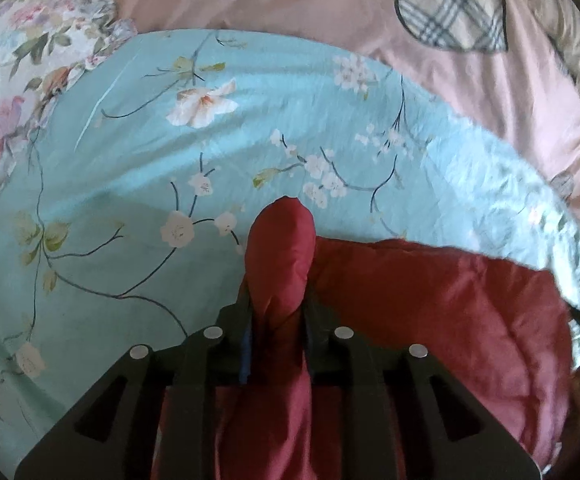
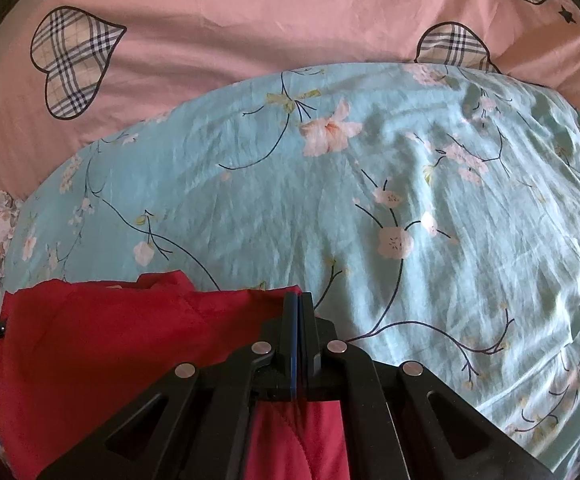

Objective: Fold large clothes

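So the left tool (image 1: 278, 304) is clamped on a thick bunched roll of the red garment (image 1: 429, 300), which pokes out past its tips, while the right tool (image 2: 298, 308) is pinched nearly flat on a thin edge of the same fabric. The garment sits low in both views on the turquoise floral quilt (image 1: 130, 160), its far edge running across between the tools. Loads of bare quilt lies beyond that edge, right up to the pink heart-print sheet (image 2: 250, 40).
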`<state>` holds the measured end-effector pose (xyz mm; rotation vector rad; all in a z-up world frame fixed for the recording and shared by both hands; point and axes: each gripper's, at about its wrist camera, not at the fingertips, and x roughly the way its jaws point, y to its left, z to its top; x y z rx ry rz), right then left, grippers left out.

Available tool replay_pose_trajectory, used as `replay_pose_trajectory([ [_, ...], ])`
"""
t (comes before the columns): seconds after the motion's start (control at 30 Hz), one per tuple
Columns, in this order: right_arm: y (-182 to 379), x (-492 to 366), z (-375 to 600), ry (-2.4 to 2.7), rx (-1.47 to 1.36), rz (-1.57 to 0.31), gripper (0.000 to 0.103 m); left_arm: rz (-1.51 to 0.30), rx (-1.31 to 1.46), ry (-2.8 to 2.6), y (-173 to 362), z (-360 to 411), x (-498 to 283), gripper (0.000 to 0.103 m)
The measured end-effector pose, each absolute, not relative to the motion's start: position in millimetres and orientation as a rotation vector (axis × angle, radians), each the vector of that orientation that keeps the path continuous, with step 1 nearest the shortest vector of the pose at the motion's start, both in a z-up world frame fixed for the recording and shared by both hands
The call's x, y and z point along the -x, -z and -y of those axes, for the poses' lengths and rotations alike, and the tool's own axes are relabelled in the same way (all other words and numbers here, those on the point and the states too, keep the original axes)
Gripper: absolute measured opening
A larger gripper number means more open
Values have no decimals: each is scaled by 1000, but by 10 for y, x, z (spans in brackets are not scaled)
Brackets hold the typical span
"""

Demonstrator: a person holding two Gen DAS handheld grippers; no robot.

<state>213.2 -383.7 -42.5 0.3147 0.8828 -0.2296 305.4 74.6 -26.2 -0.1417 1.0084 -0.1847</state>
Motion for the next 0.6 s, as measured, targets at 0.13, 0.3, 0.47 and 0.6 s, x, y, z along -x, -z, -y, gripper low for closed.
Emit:
replay_pose_trajectory([
  [0.13, 419, -2112, 3827, 235, -309, -885, 0, -955, 228, 211, 43, -950, -2850, 32],
  [0.3, 414, -2081, 3872, 249, -337, -885, 7, -893, 186, 237, -165, -997, -2476, 32],
  [0.47, 236, -1864, 3843, 257, -341, -836, 31, -862, 109, 278, -239, -900, -2086, 32],
  [0.6, 51, -1561, 3706, 216, -320, -779, 40, -878, 104, 299, -194, -879, -1870, 32],
])
